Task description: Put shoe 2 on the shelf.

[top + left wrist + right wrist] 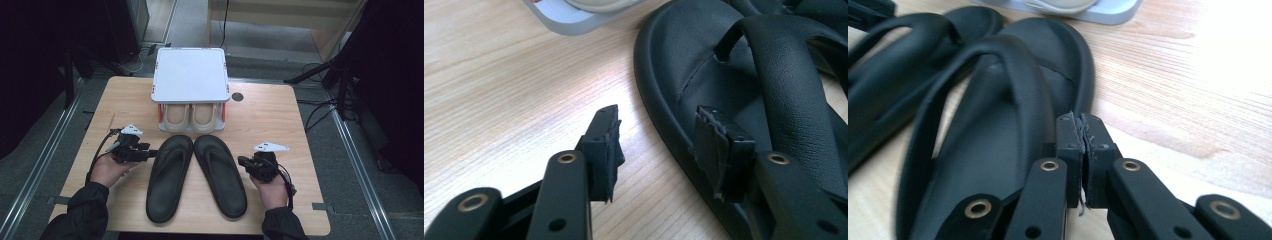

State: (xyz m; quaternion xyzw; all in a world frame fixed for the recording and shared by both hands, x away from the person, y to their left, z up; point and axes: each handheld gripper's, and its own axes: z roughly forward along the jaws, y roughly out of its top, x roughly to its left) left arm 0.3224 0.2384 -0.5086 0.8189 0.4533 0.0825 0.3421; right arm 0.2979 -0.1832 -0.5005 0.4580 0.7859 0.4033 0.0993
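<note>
Two black flip-flops lie side by side at the table's middle, the left one and the right one. My left gripper is at the left flip-flop's outer edge, open. In the left gripper view one pad is over the wood and the other pad over the sole's rim. My right gripper sits just right of the right flip-flop, and its jaws are shut with nothing between them.
A white two-level rack stands at the back centre with a pair of beige shoes under its top shelf. A round hole is in the wooden table beside it. Bare wood lies left and right of the flip-flops.
</note>
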